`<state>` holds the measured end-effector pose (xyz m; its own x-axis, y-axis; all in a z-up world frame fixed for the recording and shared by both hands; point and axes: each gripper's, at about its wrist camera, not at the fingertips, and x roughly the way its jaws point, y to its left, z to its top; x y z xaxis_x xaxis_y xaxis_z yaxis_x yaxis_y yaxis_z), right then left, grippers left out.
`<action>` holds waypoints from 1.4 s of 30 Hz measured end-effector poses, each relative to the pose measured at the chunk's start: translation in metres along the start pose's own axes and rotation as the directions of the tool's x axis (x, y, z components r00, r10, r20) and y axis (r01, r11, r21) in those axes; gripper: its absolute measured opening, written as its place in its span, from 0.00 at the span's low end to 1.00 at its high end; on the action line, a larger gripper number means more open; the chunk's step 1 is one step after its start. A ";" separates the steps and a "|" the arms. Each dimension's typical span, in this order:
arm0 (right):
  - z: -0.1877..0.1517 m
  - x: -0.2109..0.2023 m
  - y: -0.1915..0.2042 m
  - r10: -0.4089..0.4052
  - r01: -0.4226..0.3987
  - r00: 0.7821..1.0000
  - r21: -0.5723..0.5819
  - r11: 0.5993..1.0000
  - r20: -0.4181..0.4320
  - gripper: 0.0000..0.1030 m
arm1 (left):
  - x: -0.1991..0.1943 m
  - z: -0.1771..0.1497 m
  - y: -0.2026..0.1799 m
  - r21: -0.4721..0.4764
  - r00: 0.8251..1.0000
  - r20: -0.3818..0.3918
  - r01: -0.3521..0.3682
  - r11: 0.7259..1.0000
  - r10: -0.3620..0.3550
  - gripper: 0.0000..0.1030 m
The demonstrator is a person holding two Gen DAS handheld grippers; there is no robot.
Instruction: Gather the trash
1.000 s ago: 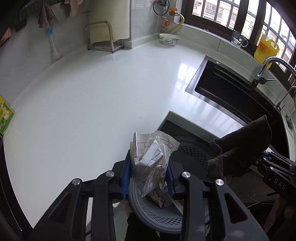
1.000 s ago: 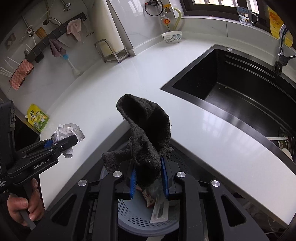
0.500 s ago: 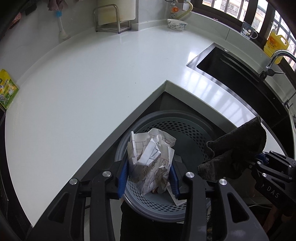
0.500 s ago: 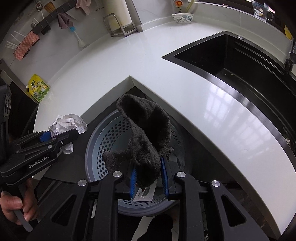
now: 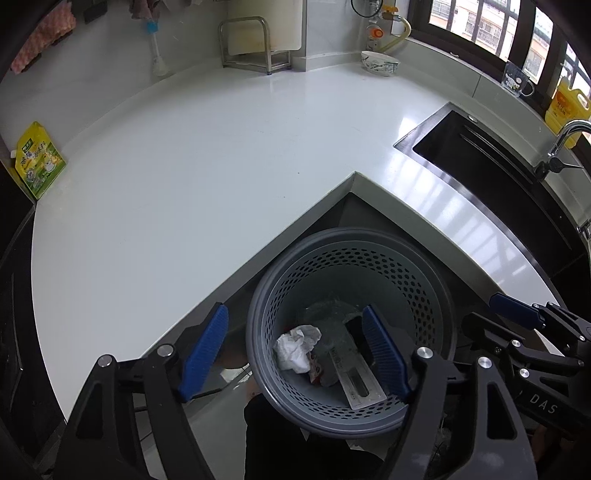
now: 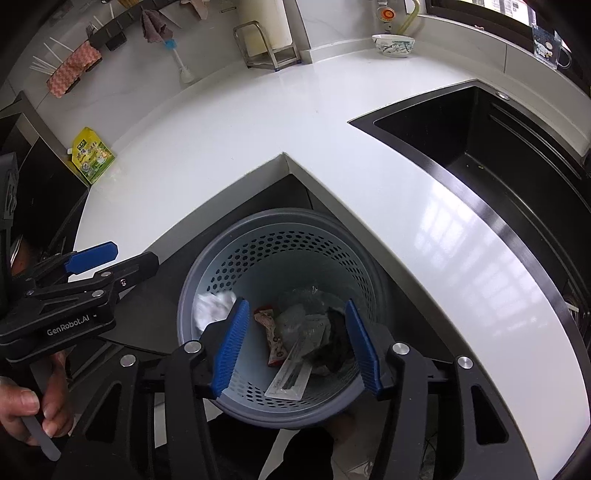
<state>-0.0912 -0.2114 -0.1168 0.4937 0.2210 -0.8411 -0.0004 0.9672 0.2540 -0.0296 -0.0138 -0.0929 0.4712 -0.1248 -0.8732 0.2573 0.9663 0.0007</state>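
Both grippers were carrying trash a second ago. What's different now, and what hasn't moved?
Both loads are let go. The left gripper, jaws opening, dropped the crumpled paper into the perforated bin; the right gripper, also opening, dropped the dark cloth there too. Nothing is between either pair of jaws. Both views now centre over the bin. The countertop, sink and green packet are unchanged.

Daylight from windows (image 5: 491,26), glare streaks on white counter (image 5: 439,192); sharp focus, strong fisheye bending, dark corners.
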 end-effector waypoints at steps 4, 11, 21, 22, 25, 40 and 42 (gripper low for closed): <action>0.000 -0.007 -0.001 0.007 -0.007 1.000 0.010 1.000 0.005 0.54 | -0.006 -0.001 -0.001 -0.010 0.999 0.001 -0.033 0.999 0.033 0.77; -0.002 -0.015 0.004 0.004 -0.004 1.000 -0.007 1.000 -0.002 0.56 | -0.016 0.000 -0.002 -0.028 0.999 0.011 -0.040 0.999 0.040 0.79; -0.002 -0.024 0.011 0.006 -0.006 1.000 -0.026 1.000 0.005 0.64 | -0.029 -0.001 -0.003 -0.044 0.998 0.033 -0.060 0.997 0.061 0.88; -0.002 -0.025 0.011 0.005 -0.005 1.000 -0.025 1.000 0.006 0.64 | -0.030 -0.001 -0.002 -0.050 0.997 0.034 -0.063 0.997 0.065 0.90; -0.001 -0.026 0.010 -0.001 0.001 1.000 -0.017 1.000 0.007 0.65 | -0.033 0.000 0.001 -0.058 0.997 0.040 -0.064 0.996 0.067 0.91; 0.000 -0.033 0.009 -0.003 0.003 1.000 -0.004 1.000 0.007 0.67 | -0.046 0.001 0.004 -0.062 0.994 0.054 -0.090 0.994 0.093 0.94; -0.001 -0.033 0.008 -0.002 0.002 1.000 -0.002 1.000 0.006 0.67 | -0.047 0.001 0.004 -0.062 0.994 0.053 -0.094 0.994 0.098 0.94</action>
<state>-0.1080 -0.2105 -0.0873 0.4990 0.2182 -0.8387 -0.0011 0.9680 0.2511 -0.0494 -0.0040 -0.0512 0.5384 -0.0416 -0.8417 0.1587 0.9859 0.0528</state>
